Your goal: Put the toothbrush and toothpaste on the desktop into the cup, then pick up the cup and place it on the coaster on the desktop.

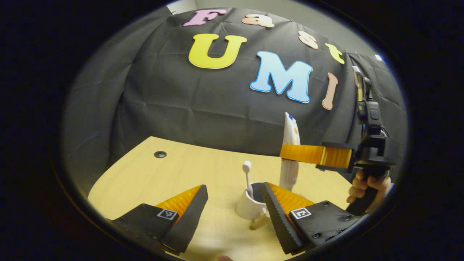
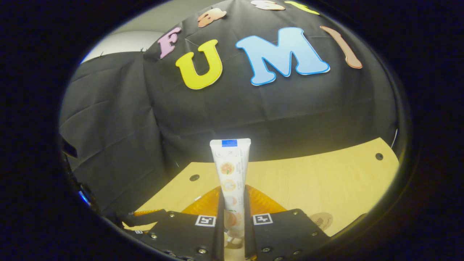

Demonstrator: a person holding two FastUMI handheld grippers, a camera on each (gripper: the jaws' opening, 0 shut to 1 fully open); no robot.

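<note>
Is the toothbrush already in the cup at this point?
Yes. In the left gripper view the toothbrush stands inside the white cup, head up above the rim. The toothpaste is not yet in.

The cup point(image 1: 250, 206) stands on the counter point(image 1: 152, 177) between the left tool's point(image 1: 235, 217) spread fingers, its mouth partly taken by the upright toothbrush point(image 1: 247, 177). Just above and behind it hangs the toothpaste point(image 1: 291, 152), pinched upright in the right tool point(image 1: 290, 152), blocking the way from that side. The counter's left stretch lies open toward the black cloth wall point(image 1: 203, 108).
</note>
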